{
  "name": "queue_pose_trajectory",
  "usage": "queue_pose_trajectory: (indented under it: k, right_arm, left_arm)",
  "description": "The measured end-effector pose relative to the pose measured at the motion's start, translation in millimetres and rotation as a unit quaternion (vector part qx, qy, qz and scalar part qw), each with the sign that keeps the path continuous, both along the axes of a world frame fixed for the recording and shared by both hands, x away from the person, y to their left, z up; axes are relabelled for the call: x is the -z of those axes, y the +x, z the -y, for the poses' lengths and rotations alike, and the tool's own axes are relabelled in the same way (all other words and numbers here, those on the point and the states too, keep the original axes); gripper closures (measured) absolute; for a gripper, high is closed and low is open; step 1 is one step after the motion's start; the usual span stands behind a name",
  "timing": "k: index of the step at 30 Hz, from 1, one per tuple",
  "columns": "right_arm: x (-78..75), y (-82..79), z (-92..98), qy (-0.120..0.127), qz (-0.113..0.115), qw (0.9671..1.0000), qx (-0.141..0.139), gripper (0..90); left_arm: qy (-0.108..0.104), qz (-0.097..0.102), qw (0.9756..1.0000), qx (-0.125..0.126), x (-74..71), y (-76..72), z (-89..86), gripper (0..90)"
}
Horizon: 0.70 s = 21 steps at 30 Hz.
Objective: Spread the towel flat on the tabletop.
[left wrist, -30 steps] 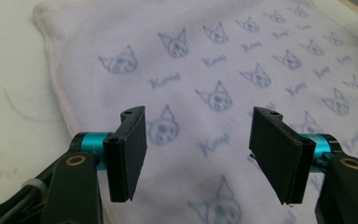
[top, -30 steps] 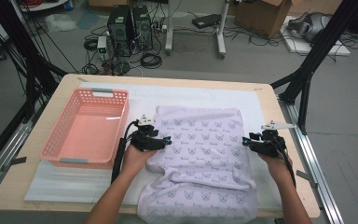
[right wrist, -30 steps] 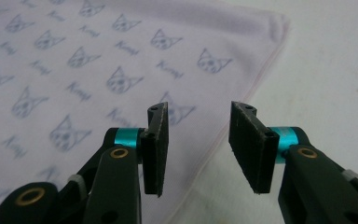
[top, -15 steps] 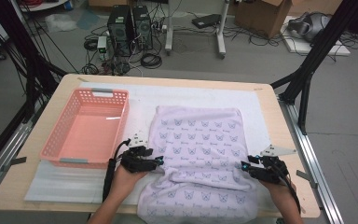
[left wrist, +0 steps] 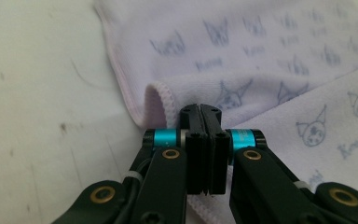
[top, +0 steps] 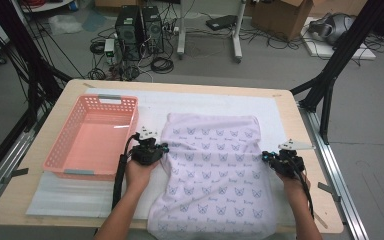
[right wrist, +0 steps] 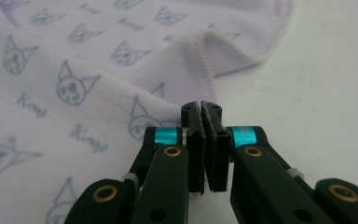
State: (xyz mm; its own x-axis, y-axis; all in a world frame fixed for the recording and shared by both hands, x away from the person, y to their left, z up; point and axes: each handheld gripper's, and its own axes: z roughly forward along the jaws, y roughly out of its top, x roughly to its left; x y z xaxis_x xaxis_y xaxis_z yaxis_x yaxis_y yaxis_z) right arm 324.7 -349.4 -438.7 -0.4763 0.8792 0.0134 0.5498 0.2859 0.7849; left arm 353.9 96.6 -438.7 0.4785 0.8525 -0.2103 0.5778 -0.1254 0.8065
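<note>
**Lilac towel pinched at both side edges**

Wooden table (top: 300, 150) is carrying everything, with a white mat (top: 200, 105) lying across most of its top. Spreading over the middle and right of that mat is the towel (top: 215, 170), pale lilac with small printed cat faces, its far edge lying flat and its near end hanging over the near edge of the table. To the left of the towel, just beside it, a pink plastic basket (top: 92, 140) is sitting on the mat with its long side running near to far.

A person's forearms are coming in from the near side. The left gripper (top: 149, 150) is lying at the towel's left edge, between basket and cloth, and the right gripper (top: 284, 161) is lying at the towel's right edge, the two well apart with the towel's width between them.

Both pairs of jaws have just been closing, and cloth is sitting between them. In the left gripper view the left gripper (left wrist: 200, 111) is pressing its narrow jaws together on a raised fold of the towel's (left wrist: 279, 70) hemmed edge. In the right gripper view the right gripper (right wrist: 202, 108) is likewise pinching the towel's (right wrist: 74, 70) border, with the hem curling up just beyond the tips.
</note>
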Motion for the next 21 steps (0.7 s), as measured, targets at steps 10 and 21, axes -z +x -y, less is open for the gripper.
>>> queue_pose_trajectory:
  k: [10, 21]
  right_arm:
    - [-1.3, 0.1, -5.8, -0.023, 0.023, 0.9989, 0.032, 77.2]
    - [-10.1, -47.0, 8.5, 0.021, 0.021, 0.9995, 0.004, 68.2]
  left_arm:
    - [0.010, 0.004, 0.9999, 0.012, -4.5, -0.7, 7.3, 57.1]
    - [0.000, 0.021, 0.9990, 0.040, -1.6, -51.9, -2.9, 53.8]
